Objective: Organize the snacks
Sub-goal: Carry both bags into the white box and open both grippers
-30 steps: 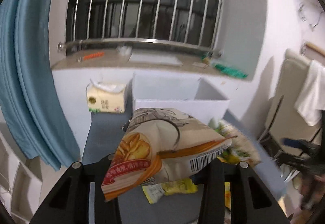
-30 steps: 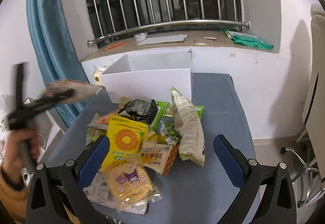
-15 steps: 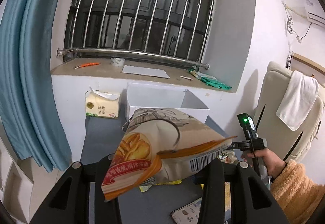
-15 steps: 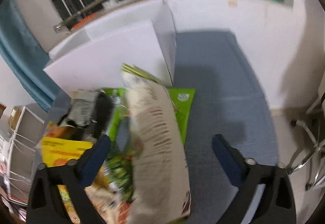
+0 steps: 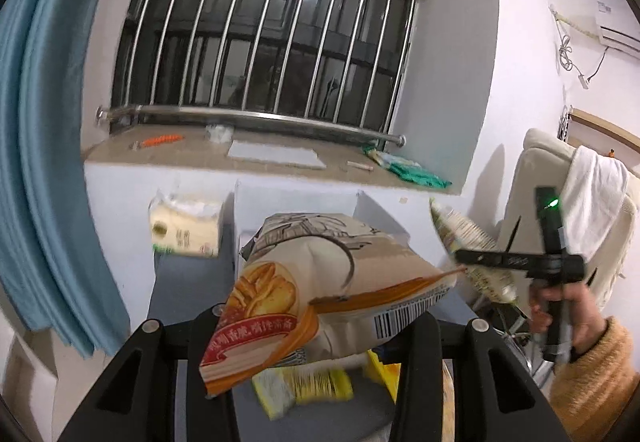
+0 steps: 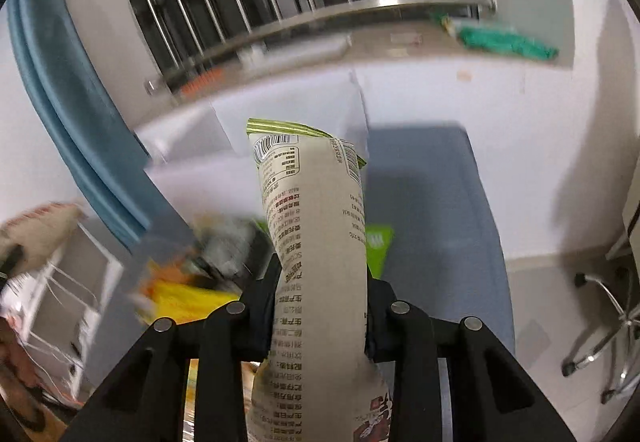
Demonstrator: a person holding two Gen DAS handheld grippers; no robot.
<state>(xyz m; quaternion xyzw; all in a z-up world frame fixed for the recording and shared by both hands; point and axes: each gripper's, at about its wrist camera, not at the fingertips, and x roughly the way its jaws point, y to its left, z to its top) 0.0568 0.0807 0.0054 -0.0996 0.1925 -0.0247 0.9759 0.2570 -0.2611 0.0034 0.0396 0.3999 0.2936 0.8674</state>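
Observation:
My left gripper (image 5: 316, 326) is shut on a beige and orange snack bag (image 5: 320, 294) with a bread picture, held above the grey table (image 5: 180, 282) in front of the white box (image 5: 380, 213). My right gripper (image 6: 320, 306) is shut on a long beige snack bag with a green top seal (image 6: 316, 226), lifted above the snack pile (image 6: 192, 282). In the left wrist view the right gripper (image 5: 516, 262) and its bag (image 5: 468, 242) show at the right, beside the box. The white box (image 6: 280, 129) stands behind the pile.
A tissue pack (image 5: 186, 226) sits left of the box. Loose yellow packets (image 5: 304, 386) lie below my left gripper. A blue curtain (image 5: 40, 161) hangs left. A chair with a white towel (image 5: 592, 197) stands right. A green flat packet (image 6: 378, 246) lies on the table.
My right gripper closed on the long beige bag and lifted it off the pile toward the box. My left gripper kept its bag raised, drifting slightly.

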